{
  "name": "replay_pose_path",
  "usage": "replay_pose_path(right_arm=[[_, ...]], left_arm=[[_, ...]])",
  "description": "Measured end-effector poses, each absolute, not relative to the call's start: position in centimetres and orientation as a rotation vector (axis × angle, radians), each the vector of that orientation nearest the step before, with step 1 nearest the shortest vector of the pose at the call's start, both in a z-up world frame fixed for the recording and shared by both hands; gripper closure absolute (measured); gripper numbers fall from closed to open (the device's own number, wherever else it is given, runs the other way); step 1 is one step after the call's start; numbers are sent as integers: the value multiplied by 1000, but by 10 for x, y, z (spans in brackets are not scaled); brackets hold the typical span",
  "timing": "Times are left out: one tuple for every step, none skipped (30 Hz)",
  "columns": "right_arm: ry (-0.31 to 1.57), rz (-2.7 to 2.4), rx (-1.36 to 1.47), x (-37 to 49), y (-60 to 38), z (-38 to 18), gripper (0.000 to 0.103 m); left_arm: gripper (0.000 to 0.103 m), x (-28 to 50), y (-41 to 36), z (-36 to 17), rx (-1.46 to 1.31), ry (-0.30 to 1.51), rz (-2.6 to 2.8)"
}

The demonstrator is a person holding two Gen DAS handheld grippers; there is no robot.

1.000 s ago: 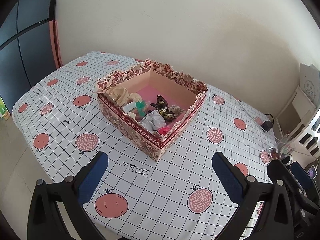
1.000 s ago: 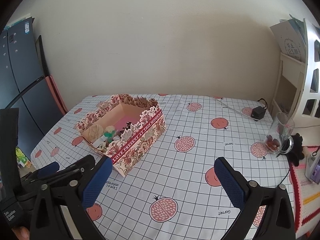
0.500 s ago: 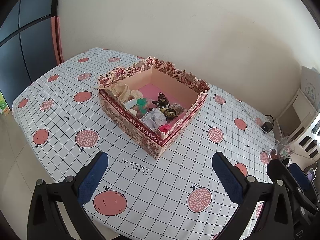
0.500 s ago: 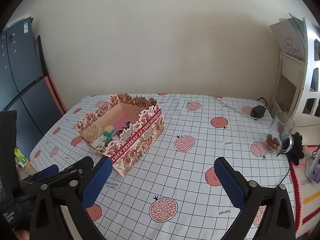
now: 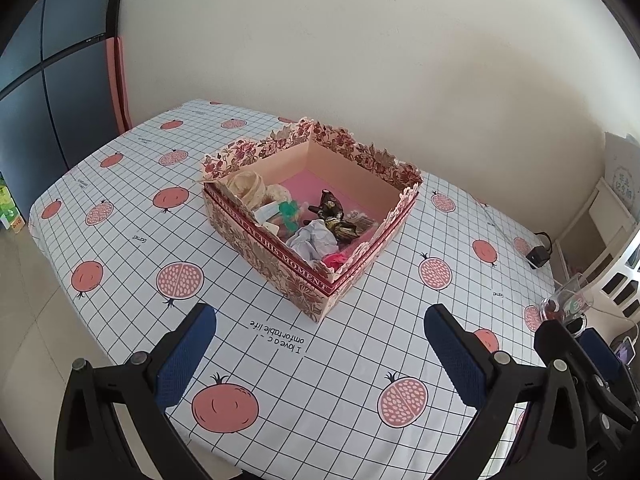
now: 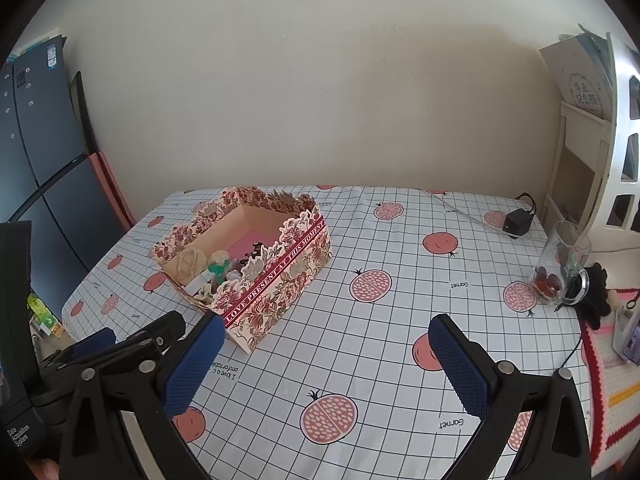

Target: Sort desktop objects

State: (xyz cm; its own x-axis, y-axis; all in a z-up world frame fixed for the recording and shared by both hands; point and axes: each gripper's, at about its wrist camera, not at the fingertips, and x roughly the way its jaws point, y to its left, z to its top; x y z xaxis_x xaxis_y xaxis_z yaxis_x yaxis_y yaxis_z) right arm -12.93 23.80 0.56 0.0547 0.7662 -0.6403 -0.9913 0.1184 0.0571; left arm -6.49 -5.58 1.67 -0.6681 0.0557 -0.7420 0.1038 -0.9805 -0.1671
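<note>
A floral cardboard box (image 5: 280,256) (image 6: 280,280) stands on the table with the pomegranate-print cloth (image 5: 352,360). Inside it lie several small items: a beige rosette (image 5: 246,186), a green piece (image 5: 289,212), a dark figurine (image 5: 330,206), crumpled grey paper (image 5: 314,240) and something pink-red (image 5: 336,258). My left gripper (image 5: 320,344) is open, hovering in front of the box's near corner, nothing between its blue pads. My right gripper (image 6: 326,354) is open too, empty, over the cloth to the right of the box. The left gripper's fingers (image 6: 132,340) show in the right wrist view.
A glass mug (image 6: 560,268) with red contents stands near the table's right edge, beside a black object (image 6: 596,300). A black power adapter (image 6: 518,222) with cable lies at the back right. A white shelf (image 6: 592,152) stands right, a dark fridge (image 6: 44,184) left.
The left gripper has risen and drawn back a little, so the box sits higher and further off in its view. The right gripper hardly moved. Both stayed open.
</note>
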Motion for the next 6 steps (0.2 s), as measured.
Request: replay_pose_path(right_arm=[[608,1408,-460,-129,238,6,0],[609,1408,-460,-129,238,6,0],[610,1408,-460,-129,238,6,0],[610,1408,-460,-129,238,6,0],[610,1408,-459,-129,238,6,0],[610,1409,-458,-129,238,6,0]], left_arm=[[0,-65,-56,17,1271,308,-2829],[0,-65,-56,17,1272,309,-2828],[0,-65,-56,17,1270,308,-2827],[0,-65,-56,17,1267,306,-2827],[0,-65,-56,17,1264,306,-2828],[0,-64,-56,17,1262,307,-2828]])
